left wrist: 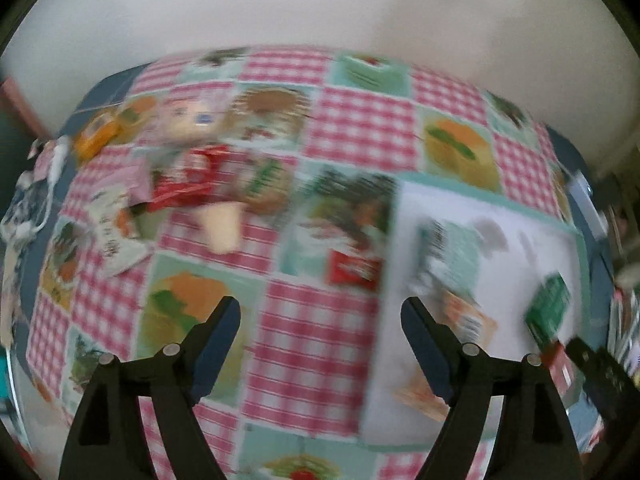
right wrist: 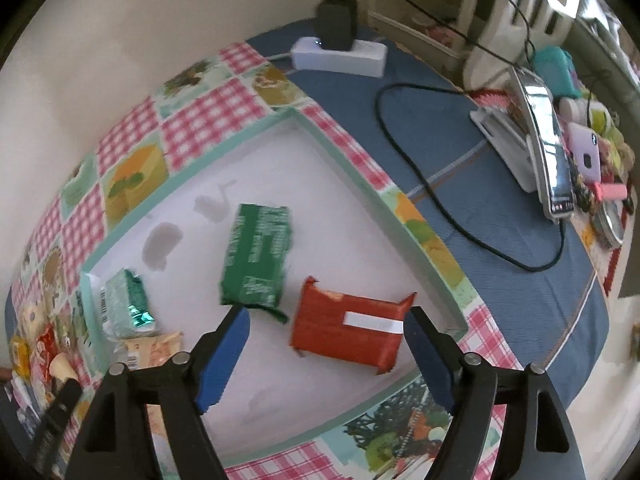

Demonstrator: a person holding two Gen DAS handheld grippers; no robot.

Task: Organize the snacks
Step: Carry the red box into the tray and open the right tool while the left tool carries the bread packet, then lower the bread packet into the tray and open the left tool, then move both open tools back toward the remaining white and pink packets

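1. Your right gripper [right wrist: 326,334] hangs above the white tray [right wrist: 192,168], jaws spread wide and holding nothing. The red packet [right wrist: 348,332] lies flat on the tray floor between the pads, which do not appear to press on it.

2. Sorting looks partly done. In the tray with the red packet are a dark green packet [right wrist: 258,254] at its 10 o'clock, a light green foil packet [right wrist: 128,306] near the tray's 9 o'clock wall, and a pale orange packet [right wrist: 150,350] just below that one.

3. Your left gripper [left wrist: 320,324] is also wide open and empty, over the checked tablecloth [left wrist: 360,128]; its view is blurred.

4. The unsorted snacks [left wrist: 160,168] sit heaped at 10 o'clock in the left wrist view, well apart from the tray. A small red packet [left wrist: 354,272] lies alone on the cloth at 12 o'clock from the left fingers, just beside the tray's left edge.

5. The step in hand reads as the fetch of another item. The next move would probably call for your left gripper to go to the small red packet or the heap, close on one item, and carry it over the tray wall.
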